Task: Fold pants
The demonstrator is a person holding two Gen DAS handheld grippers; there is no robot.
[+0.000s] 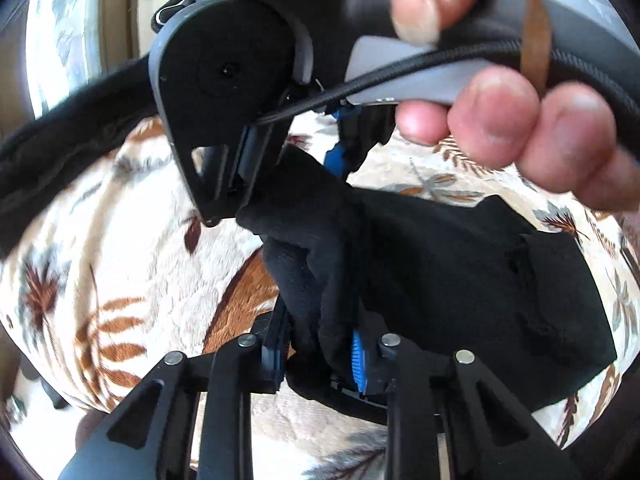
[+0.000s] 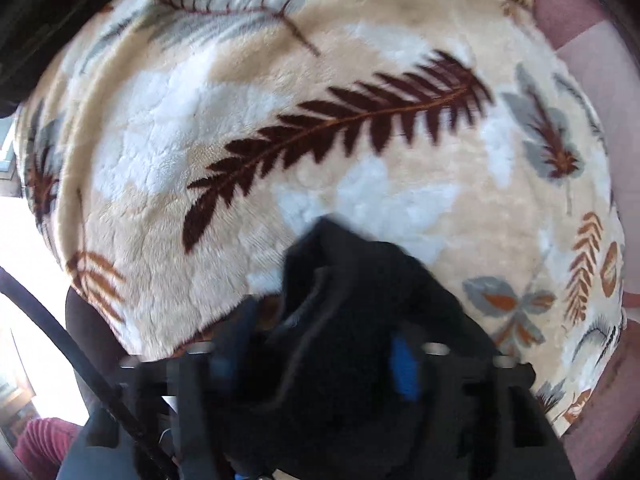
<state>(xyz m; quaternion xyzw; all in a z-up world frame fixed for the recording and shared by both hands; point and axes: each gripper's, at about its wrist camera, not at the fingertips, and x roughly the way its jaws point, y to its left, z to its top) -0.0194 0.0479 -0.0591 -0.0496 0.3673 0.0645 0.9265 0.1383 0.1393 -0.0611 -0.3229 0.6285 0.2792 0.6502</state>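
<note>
The black pants [image 1: 460, 264] lie partly on a cream blanket with feather prints [image 1: 132, 264]. My left gripper [image 1: 316, 356] is shut on a bunched fold of the pants at the bottom of the left wrist view. The right gripper [image 1: 296, 160] shows above it in that view, held by a bare hand [image 1: 520, 132], and pinches the same black cloth from the far side. In the right wrist view, my right gripper [image 2: 320, 360] is shut on the black pants [image 2: 352, 312], which bulge up between the fingers and hide them. The view is blurred.
The feather-print blanket [image 2: 320, 120] covers the whole surface under both grippers. A black cable [image 1: 460, 64] runs from the right gripper past the hand. A pink floor or cover [image 2: 600, 80] shows beyond the blanket's right edge. A dark strip of cloth [image 1: 72, 148] crosses the upper left.
</note>
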